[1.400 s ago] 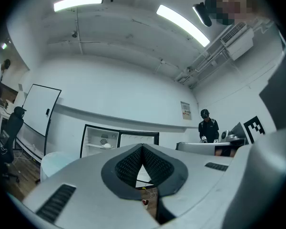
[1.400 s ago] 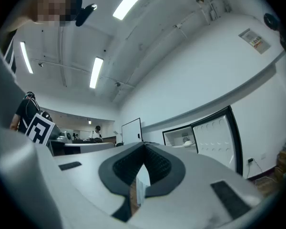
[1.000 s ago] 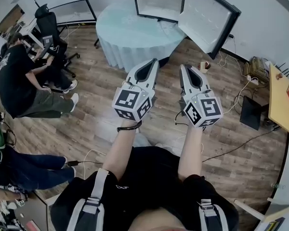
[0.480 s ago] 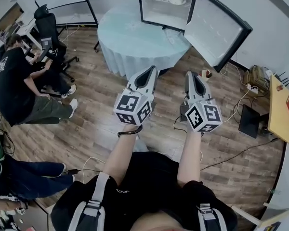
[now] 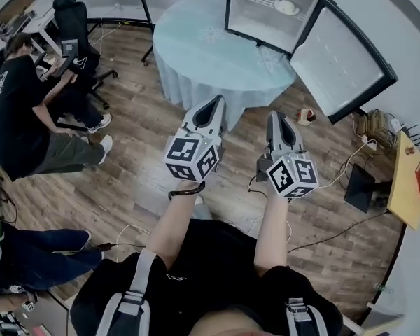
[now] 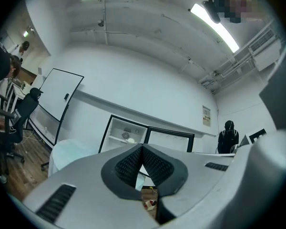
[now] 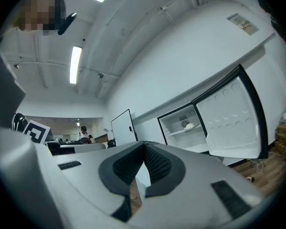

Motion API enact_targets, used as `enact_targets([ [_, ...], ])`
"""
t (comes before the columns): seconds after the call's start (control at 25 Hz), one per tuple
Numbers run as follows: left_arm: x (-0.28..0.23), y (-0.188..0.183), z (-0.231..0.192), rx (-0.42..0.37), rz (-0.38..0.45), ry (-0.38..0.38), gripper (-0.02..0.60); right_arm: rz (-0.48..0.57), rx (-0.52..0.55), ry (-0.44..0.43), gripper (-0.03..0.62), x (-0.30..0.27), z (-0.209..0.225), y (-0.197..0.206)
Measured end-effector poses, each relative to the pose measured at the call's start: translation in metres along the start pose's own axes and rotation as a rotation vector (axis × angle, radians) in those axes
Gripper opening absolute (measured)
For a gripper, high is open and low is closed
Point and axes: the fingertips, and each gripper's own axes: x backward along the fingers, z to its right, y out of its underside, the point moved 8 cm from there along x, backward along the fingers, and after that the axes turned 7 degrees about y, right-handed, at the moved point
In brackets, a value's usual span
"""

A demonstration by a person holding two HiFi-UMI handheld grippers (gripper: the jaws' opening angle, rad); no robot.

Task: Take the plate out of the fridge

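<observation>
- Up at the far side of the round table [image 5: 210, 54], the fridge [image 5: 262, 19] stands open, its door [image 5: 343, 65] swung out to the right.
- And the plate [image 5: 285, 7] is right there inside, white, lying on the upper shelf [image 5: 262, 2], over toward the right wall.
- Left claw [image 5: 211, 102]: pinched fully together, nothing between its pads, pointing level toward the table.
- Right claw [image 5: 277, 116]: same story, closed tight and empty, riding just beside the left one.
- Both hang over the wooden floor [image 5: 147, 138], well apart from the fridge.
- Off to the left, a person [image 5: 17, 114] sits at a desk.
</observation>
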Motion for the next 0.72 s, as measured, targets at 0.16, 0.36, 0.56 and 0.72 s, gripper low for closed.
enact_targets([
  [0.16,-0.002,-0.013,-0.036,-0.001,-0.029,0.021,0.009,-0.005,0.008,-0.005,0.000,-0.031,-0.030,0.007],
  [0.36,-0.012,-0.023,-0.067,-0.007,-0.066,0.092,0.009,0.001,0.041,0.021,0.000,-0.057,-0.057,0.012],
  [0.56,-0.033,-0.020,-0.082,0.048,-0.085,0.153,0.009,0.018,0.162,0.098,0.000,-0.059,-0.040,-0.009],
  [0.72,-0.061,-0.027,-0.074,0.038,-0.068,0.225,0.009,0.112,0.083,0.217,0.000,-0.050,0.000,-0.041],
])
